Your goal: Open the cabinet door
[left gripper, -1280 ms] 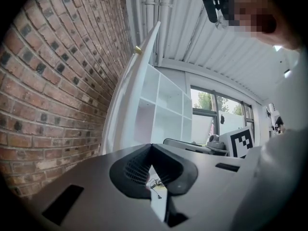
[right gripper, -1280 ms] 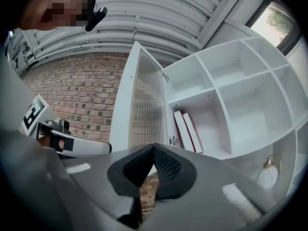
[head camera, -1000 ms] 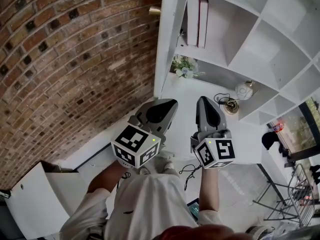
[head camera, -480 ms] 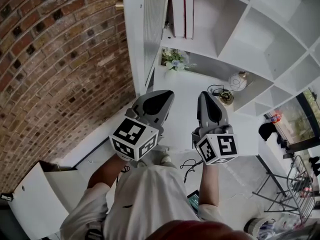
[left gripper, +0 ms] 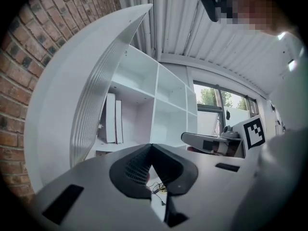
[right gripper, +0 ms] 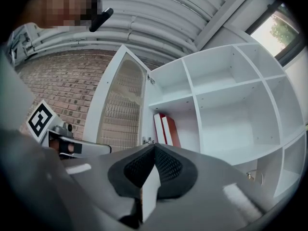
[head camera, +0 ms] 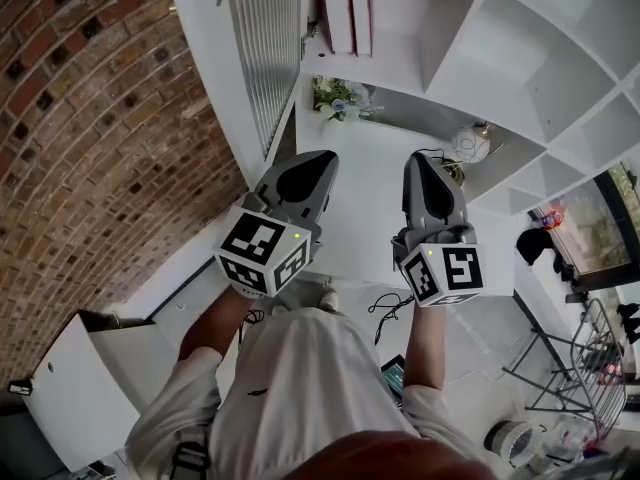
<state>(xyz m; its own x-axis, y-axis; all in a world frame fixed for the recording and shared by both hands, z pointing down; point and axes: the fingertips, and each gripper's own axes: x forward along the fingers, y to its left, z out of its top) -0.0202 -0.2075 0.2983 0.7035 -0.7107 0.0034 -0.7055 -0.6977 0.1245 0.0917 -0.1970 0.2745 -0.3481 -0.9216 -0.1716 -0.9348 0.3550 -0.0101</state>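
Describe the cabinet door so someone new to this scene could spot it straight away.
Start at the big white shelf unit beside the brick wall. At its end nearest the bricks, next to the cubby holding two upright books, the cabinet door stands swung open. It alone is a hinged panel, white-framed with a ribbed translucent pane; the other cubbies in view are doorless.

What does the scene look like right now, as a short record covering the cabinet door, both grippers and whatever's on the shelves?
cabinet door: open, swung out toward the brick wall; ribbed glass panel
left gripper: shut, nothing between the jaws, not gripping the door
right gripper: shut, empty
compartment behind the door: two upright books
level below: small plant
task status: door already open
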